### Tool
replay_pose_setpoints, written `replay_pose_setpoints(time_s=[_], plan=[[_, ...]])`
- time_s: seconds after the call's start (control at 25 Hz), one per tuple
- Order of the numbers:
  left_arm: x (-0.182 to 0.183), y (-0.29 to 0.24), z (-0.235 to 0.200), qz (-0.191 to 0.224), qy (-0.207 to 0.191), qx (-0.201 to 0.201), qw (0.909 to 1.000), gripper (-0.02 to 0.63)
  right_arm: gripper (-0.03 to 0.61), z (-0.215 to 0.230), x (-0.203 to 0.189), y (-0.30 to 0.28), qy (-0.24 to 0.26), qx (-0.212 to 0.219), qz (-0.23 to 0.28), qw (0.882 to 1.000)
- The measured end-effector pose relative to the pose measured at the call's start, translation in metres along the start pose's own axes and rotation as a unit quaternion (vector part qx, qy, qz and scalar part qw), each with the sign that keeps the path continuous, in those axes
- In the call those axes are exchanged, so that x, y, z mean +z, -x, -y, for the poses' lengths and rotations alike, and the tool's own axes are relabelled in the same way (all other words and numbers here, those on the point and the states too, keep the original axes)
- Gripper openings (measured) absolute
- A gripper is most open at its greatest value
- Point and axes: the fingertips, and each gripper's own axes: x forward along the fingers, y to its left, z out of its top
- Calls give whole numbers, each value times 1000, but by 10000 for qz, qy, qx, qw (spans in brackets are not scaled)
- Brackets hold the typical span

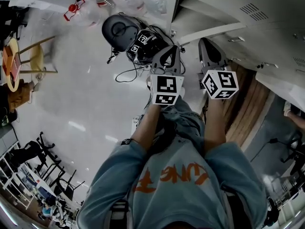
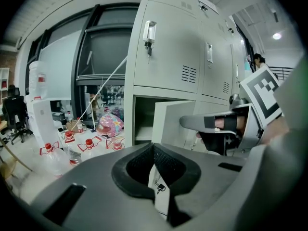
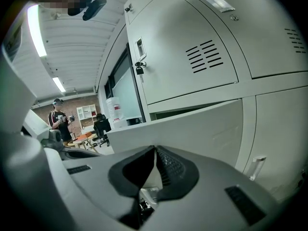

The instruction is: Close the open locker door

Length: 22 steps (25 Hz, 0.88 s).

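The left tool (image 2: pixel 154 147) and right tool (image 3: pixel 155 149) are both clenched, tips touching, gripping nothing. The open locker door (image 2: pixel 174 124) screens part of its dark compartment (image 2: pixel 143 119).

Orange letters on the sweatshirt (image 1: pixel 174 175) — too distorted to read.

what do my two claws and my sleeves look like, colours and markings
The left claw and right claw are each a grey moulded body tapering to a point, lined with black textured pads. Behind each sits a white cube printed with black square markers. The sleeves are light blue, part of a sweatshirt with orange lettering.
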Motion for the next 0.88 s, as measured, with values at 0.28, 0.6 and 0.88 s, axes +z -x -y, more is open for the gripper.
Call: replay_pose_setpoints(time_s=[0.28,0.6,0.88], plan=[[8,-17,-15,-30,-64,-128,9999,21,34,4,6,-20,-52,-123,28,9999],[24,-39,-25,42,-189,-395,9990,21,34,10,18,-39,-89,-376,136,9992],[42,-56,-33,155,-411,-642,9970,21,34,21,26,-52,-137,-726,251,9969]])
